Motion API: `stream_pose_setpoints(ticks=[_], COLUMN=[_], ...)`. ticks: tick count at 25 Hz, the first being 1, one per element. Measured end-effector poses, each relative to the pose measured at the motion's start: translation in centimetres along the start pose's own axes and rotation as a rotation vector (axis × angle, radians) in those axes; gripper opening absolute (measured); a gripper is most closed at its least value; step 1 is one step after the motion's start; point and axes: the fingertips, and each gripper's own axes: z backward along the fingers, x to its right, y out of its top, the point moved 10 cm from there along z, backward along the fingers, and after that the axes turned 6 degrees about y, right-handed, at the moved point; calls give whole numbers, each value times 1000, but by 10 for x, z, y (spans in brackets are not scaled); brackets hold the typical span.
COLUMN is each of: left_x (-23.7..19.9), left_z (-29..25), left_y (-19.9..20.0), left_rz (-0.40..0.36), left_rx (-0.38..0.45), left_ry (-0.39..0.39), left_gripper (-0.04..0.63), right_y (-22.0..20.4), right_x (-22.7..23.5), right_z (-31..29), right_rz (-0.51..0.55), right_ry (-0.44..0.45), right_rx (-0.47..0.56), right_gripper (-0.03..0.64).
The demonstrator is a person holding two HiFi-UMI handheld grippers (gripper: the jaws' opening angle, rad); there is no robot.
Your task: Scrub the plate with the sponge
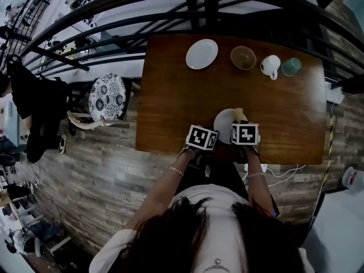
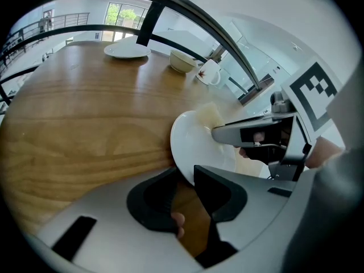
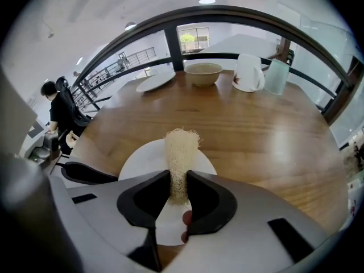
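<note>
Right gripper [image 3: 178, 178]: jaws clamped on sponge [image 3: 181, 147], sponge upright over plate [image 3: 142, 161].
Left gripper [image 2: 183, 175]: jaws gripping plate rim.
Plate: near edge of table [image 1: 170, 107], right of centre, between both grippers.

My head camera looks steeply down past my hair, taking in the whole table [image 1: 176, 101] from well above. The camera on my left gripper [image 2: 183, 175] sits close behind its jaws, low over the table, facing the far right corner. The one on my right gripper [image 3: 178, 178] faces the far edge squarely. All three share the plate [image 1: 223, 120] near me and the far bowl [image 1: 243, 57].
</note>
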Motion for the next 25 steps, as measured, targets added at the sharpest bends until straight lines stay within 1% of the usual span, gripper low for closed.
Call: stream_pose_setpoints(ticks=[7, 10, 12, 14, 19, 22, 25], left_x=[-1, -1, 1, 1, -1, -2, -2], left_z=[0, -3, -2, -1, -1, -1, 1], left_y=[-1, 0, 1, 1, 0, 1, 2], left_rz=[-15, -16, -12, -10, -3, 1, 5], left_rx=[-1, -1, -6, -10, -15, -18, -22], left_ry=[-2, -3, -3, -3, -6, -9, -11], left_gripper=[103, 103, 103, 103, 101, 101, 101], right_y=[5, 5, 6, 5, 1, 0, 1], right_x=[-48, -52, -45, -34, 5, 18, 14], right_z=[-20, -24, -23, -19, -4, 3, 2], right_rz=[132, 148, 141, 121, 20, -27, -32], right_ry=[128, 168, 155, 120, 19, -1, -3], right_rx=[-33, -49, -53, -53, -29, -14, -9], right_gripper=[103, 103, 103, 103, 103, 103, 103])
